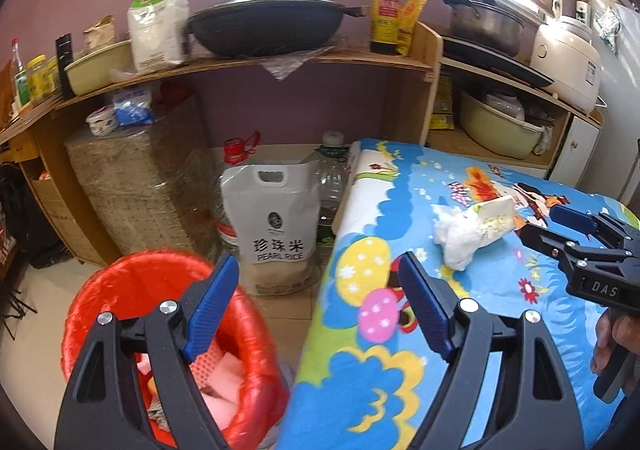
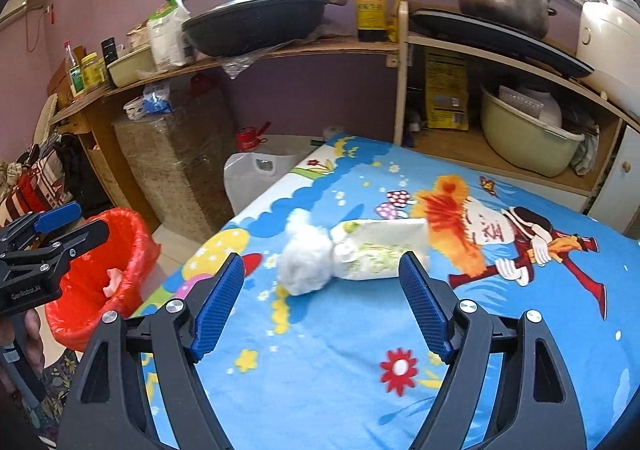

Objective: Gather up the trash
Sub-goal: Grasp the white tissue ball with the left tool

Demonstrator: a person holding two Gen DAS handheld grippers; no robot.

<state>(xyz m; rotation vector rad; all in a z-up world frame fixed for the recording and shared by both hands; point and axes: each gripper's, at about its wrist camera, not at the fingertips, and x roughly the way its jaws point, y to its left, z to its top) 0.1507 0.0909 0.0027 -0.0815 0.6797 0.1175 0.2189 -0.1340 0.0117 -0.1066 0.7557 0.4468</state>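
A crumpled white tissue [image 2: 304, 266] lies against a white and green wrapper [image 2: 380, 250] on the cartoon-print table [image 2: 340, 370]. My right gripper [image 2: 321, 262] hangs open just in front of them, its tips level with their near side and its pads not touching them. In the left wrist view the tissue [image 1: 456, 238] and wrapper [image 1: 494, 217] lie to the right, with the right gripper [image 1: 556, 228] beside them. My left gripper [image 1: 317, 262] is open and empty over the table's left edge. Below it stands a red-lined bin [image 1: 160, 262] holding pink and white scraps.
On the floor beyond the bin [image 2: 80, 314] stand a pearl rice bag [image 1: 276, 226], water bottles [image 1: 332, 177] and a wrapped box [image 1: 136, 185]. Wooden shelves behind carry a wok [image 1: 264, 25], a sauce bottle [image 1: 385, 9], a pot [image 1: 484, 21] and a rice cooker [image 1: 568, 57].
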